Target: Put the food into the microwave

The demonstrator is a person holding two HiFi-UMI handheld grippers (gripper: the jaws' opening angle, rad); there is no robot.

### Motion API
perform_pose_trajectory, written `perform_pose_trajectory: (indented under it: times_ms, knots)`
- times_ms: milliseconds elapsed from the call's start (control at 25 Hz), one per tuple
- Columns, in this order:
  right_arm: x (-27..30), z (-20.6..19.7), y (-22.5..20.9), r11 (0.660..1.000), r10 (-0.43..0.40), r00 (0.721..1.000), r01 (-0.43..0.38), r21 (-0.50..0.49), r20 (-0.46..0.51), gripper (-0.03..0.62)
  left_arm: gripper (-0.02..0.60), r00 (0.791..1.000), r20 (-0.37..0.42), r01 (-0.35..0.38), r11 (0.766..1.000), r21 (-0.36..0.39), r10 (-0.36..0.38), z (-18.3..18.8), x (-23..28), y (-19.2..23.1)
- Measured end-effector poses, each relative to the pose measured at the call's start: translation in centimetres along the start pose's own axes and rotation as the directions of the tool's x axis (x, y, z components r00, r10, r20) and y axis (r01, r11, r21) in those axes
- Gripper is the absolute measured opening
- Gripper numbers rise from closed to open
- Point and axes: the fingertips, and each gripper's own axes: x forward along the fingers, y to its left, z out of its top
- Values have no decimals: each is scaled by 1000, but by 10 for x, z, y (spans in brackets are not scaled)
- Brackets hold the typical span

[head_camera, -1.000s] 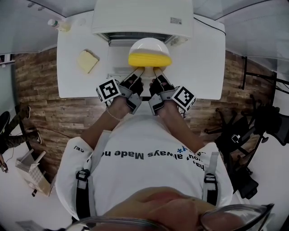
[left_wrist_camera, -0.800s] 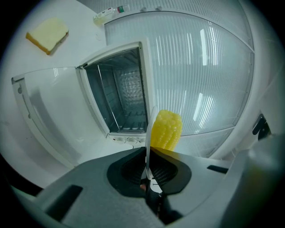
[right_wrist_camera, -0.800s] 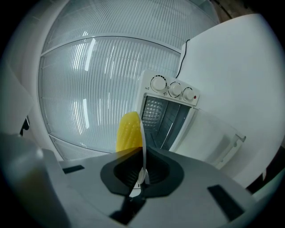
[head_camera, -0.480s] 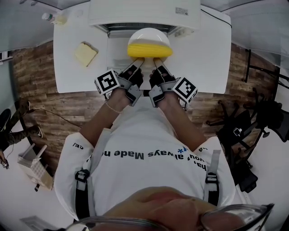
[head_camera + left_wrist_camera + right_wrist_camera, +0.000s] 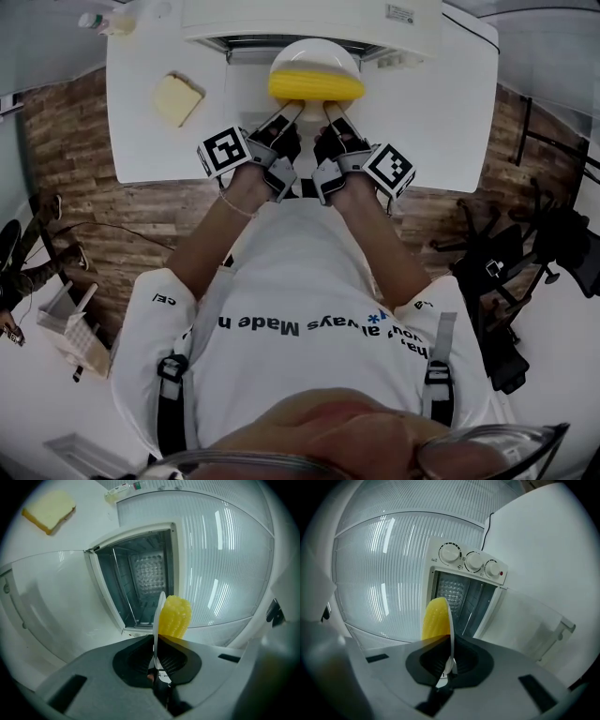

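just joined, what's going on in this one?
A person holds a claw in each hand. The left claw and right claw are both shut on the rim of a thin white plate carrying a yellow corn cob under a clear ribbed dome cover. The plate is held at the mouth of the open white microwave, not yet inside. A pale slice of bread lies on the white table to the left.

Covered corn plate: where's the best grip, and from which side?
The thin rim of the plate, at its near edge, from the person's side. The dome cover leaves only that flat lip exposed, and the far side faces the open microwave. The left gripper and right gripper have jaws shut on it there.
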Motion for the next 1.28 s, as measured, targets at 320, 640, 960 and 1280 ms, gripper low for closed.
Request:
perform_pose_trajectory:
  times_ms: [320, 640, 960, 1280]
  knots:
    - [44, 14, -16, 1000, 3, 1000, -3, -11, -1, 18, 23, 1000, 12, -17, 1000, -2, 17, 33, 23, 26]
    - [55, 17, -22, 1000, -3, 1000, 3, -11, 5, 18, 23, 1000, 15, -20, 1000, -4, 20, 41, 30, 36]
    - [61, 19, -33, 1000, -16, 1000, 16, 3, 10, 18, 23, 1000, 10, -25, 999, -20, 25, 44, 35, 46]
    - [80, 30, -47, 999, -30, 999, 30, 18, 25, 18, 23, 999, 12, -29, 999, -28, 30, 57, 53, 61]
